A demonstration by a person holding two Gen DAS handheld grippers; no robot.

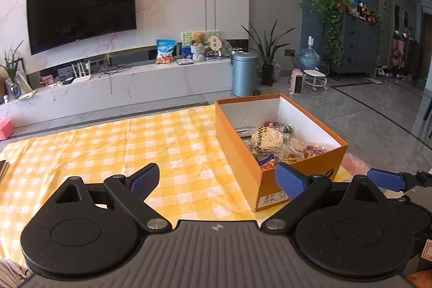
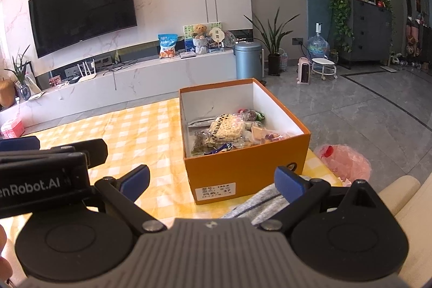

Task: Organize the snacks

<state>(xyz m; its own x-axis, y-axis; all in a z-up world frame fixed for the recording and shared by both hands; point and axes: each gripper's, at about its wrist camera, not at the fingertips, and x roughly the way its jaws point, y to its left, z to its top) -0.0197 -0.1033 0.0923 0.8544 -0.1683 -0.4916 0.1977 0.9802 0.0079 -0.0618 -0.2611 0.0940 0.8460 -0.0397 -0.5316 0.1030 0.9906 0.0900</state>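
Observation:
An orange cardboard box (image 1: 237,150) with a white inside stands on the yellow checked tablecloth (image 1: 121,150). It holds several wrapped snacks, with a puffed-rice pack (image 1: 266,139) on top. The box (image 2: 243,169) and the rice pack (image 2: 228,130) also show in the right wrist view. My left gripper (image 1: 217,181) is open and empty, hovering just left of the box's near corner. My right gripper (image 2: 213,181) is open and empty, in front of the box's near wall. The left gripper's body (image 2: 40,169) shows at the left of the right wrist view.
A pink plastic bag (image 2: 344,162) lies right of the box. Grey cloth (image 2: 259,204) lies under my right gripper. A TV bench (image 1: 140,82), a blue bin (image 1: 244,73) and plants stand beyond the table on the tiled floor.

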